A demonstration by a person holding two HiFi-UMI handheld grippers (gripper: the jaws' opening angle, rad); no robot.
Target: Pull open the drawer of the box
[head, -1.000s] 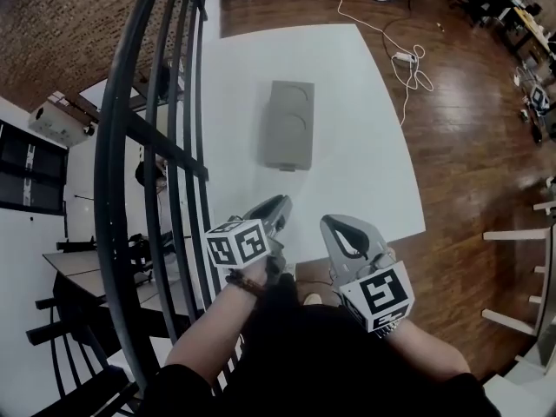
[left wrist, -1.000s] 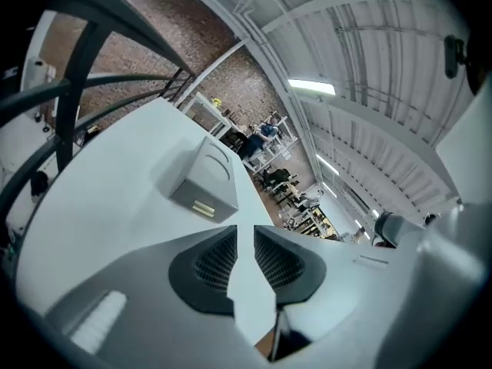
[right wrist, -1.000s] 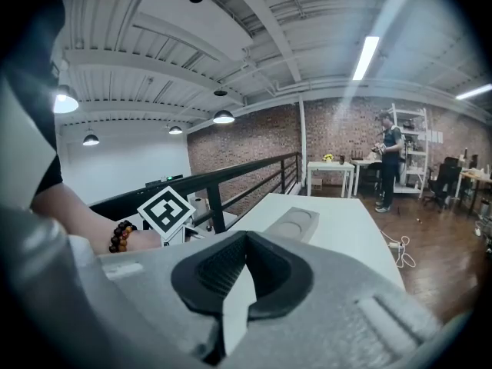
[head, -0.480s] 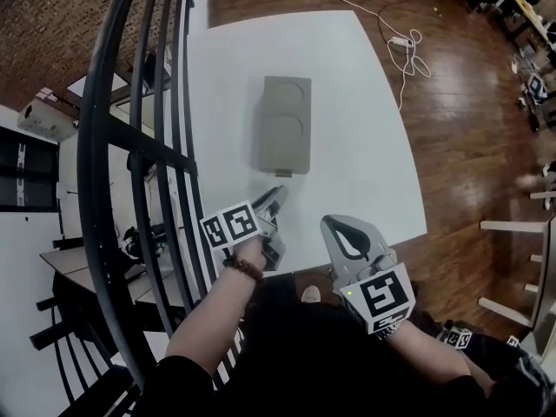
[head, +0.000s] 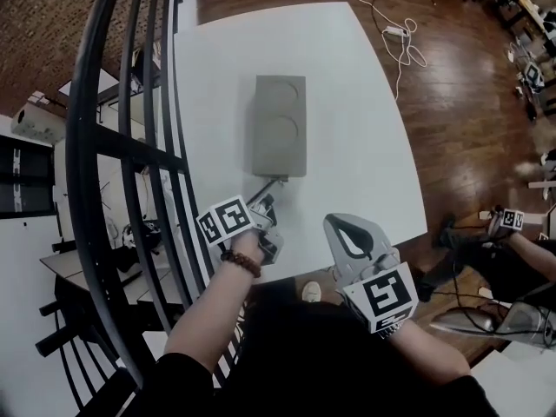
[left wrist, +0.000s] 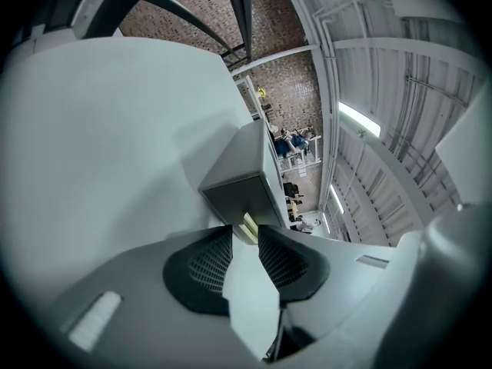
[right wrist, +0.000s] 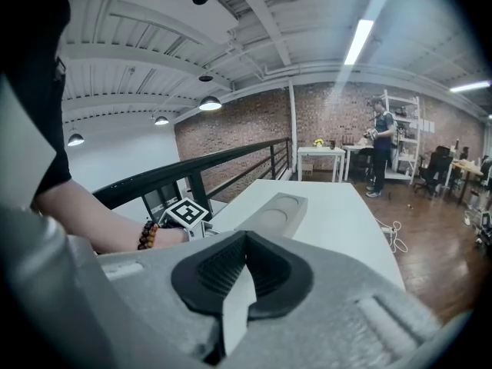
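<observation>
A grey box (head: 280,124) with two round recesses on top lies on the white table (head: 356,155). A small pale handle (head: 276,179) sticks out of its near end. My left gripper (head: 268,201) reaches toward that end, its tips just short of the handle. In the left gripper view the jaws are opening. The box front (left wrist: 238,194) and its handle (left wrist: 250,224) show just beyond the gap, and the pads (left wrist: 201,264) touch nothing. My right gripper (head: 347,233) hovers by the table's near edge, shut and empty. The box (right wrist: 273,210) lies ahead of it.
A black curved railing (head: 130,146) runs along the table's left side. A white cable and power strip (head: 395,33) lie on the wooden floor to the right. A person's hand with another marker cube (head: 512,224) shows at the far right edge.
My left gripper has moved forward from the table's near edge up to the box's near end, and its jaws have spread. The right gripper has stayed put.
</observation>
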